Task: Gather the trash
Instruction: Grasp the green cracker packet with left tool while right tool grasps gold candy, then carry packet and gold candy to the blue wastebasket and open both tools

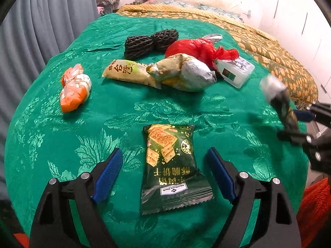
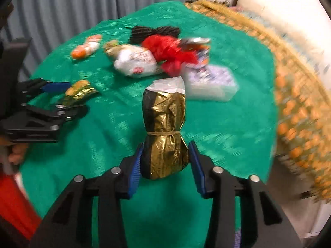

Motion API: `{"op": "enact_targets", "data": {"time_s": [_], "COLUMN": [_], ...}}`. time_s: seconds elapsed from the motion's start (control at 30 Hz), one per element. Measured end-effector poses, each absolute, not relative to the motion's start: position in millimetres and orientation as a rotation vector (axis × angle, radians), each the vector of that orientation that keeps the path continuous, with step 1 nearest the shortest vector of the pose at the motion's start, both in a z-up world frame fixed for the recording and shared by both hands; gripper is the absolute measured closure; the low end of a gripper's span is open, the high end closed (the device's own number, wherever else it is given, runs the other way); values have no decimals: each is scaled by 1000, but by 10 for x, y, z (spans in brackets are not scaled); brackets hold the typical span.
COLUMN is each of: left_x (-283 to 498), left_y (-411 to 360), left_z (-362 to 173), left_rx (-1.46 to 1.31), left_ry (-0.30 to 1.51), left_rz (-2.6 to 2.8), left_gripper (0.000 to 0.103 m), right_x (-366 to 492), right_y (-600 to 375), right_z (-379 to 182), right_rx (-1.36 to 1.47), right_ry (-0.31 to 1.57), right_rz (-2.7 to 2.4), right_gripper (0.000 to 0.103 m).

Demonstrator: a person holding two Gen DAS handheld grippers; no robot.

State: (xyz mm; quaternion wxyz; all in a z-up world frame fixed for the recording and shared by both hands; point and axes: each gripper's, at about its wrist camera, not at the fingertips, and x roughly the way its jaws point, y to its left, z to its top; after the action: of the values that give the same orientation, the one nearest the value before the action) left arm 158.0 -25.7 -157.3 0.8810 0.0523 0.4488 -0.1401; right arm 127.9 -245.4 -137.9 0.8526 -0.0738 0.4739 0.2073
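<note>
My left gripper (image 1: pixel 164 155) is open, its blue pads on either side of a dark green cracker packet (image 1: pixel 171 167) that lies flat on the green cloth (image 1: pixel 124 111). My right gripper (image 2: pixel 165 146) is shut on a gold and black foil packet (image 2: pixel 165 132) tied with a band, held above the cloth; it also shows blurred in the left wrist view (image 1: pixel 283 105). Further back lie an orange wrapper (image 1: pixel 74 87), a yellow snack bag (image 1: pixel 128 73), a crumpled silver and gold bag (image 1: pixel 186 74) and a red plastic bag (image 1: pixel 198 48).
A black rope bundle (image 1: pixel 151 41) and a clear plastic box (image 1: pixel 235 72) lie at the back of the cloth. A bed with an orange patterned cover (image 1: pixel 269 49) is on the right, grey curtains (image 1: pixel 31 20) on the left. Something red (image 1: pixel 314 206) sits low at the right.
</note>
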Motion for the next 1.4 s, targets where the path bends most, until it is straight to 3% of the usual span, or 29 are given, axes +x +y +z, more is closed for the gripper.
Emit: {"op": "enact_targets", "data": {"time_s": [0.2, 0.63, 0.83, 0.9, 0.93, 1.03, 1.4], "left_x": [1508, 1553, 1579, 1571, 1571, 1548, 1275], "left_y": [-260, -269, -286, -285, -279, -259, -400], "left_z": [-1567, -1515, -1561, -1550, -1546, -1509, -1177], "left_rx": [155, 151, 166, 168, 168, 164, 105], "left_ry": [957, 949, 958, 953, 953, 953, 845], "left_rz": [-315, -357, -337, -333, -334, -347, -427], "left_gripper": [19, 20, 32, 42, 53, 66, 70], "right_x": [1187, 1378, 1492, 1497, 1495, 1438, 1193], "right_y": [-2612, -2434, -2424, -2415, -2411, -2417, -2553], "right_z": [-1269, -1406, -1540, -1548, -1537, -1431, -1234], "right_rx": [23, -39, 34, 27, 28, 39, 34], "right_ry": [985, 1002, 1039, 1038, 1040, 1010, 934], "right_rz": [551, 542, 541, 529, 525, 525, 491], "right_gripper": [34, 33, 34, 56, 58, 59, 59]}}
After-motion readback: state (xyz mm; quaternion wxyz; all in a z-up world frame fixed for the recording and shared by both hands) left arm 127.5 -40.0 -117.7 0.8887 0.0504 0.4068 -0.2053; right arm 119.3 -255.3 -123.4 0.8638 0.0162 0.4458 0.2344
